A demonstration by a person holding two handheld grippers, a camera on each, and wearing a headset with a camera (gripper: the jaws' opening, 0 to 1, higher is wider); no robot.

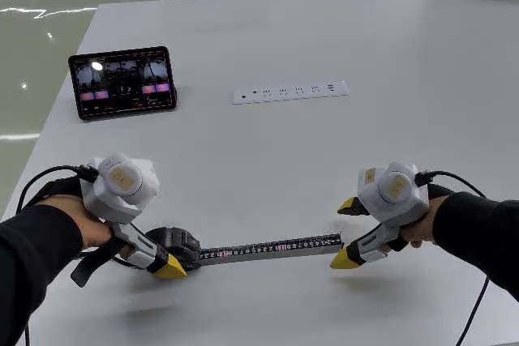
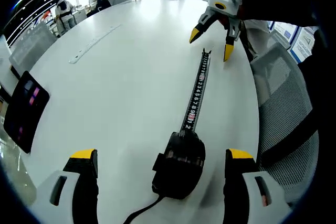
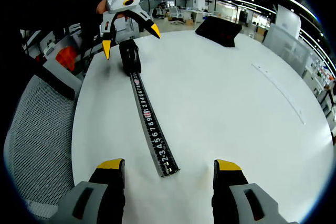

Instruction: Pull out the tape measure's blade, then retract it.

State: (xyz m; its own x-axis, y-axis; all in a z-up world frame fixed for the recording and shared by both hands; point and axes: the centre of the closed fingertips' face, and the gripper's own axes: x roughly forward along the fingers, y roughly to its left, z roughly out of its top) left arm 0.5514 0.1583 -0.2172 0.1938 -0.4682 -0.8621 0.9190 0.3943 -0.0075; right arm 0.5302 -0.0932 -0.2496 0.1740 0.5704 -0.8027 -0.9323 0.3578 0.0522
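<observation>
White tabletop (image 1: 324, 151) fills the workbench, and the task's thing lies at its near edge, stretched between the person's two hands. The tape measure's black case (image 1: 174, 245) sits on the table between the jaws of the left gripper (image 2: 161, 155). The jaws stand wide apart, one on each side of the case, and seem not to touch it. That placement looks meant to bracket the case so it cannot slide.

From the case the blade (image 1: 272, 249) runs flat along the surface toward the right gripper (image 3: 169, 164). Its jaws are also spread, and the blade's hook end (image 3: 169, 170) rests on the table just between them, unclamped. With the blade drawn out and lying flat, the pull step looks done, and I judge retraction comes next. I cannot tell whether a lock holds the blade out.

Farther back, well apart from the work, lie a white power strip (image 1: 290, 91) and a dark tablet (image 1: 122, 82) with a lit screen.
</observation>
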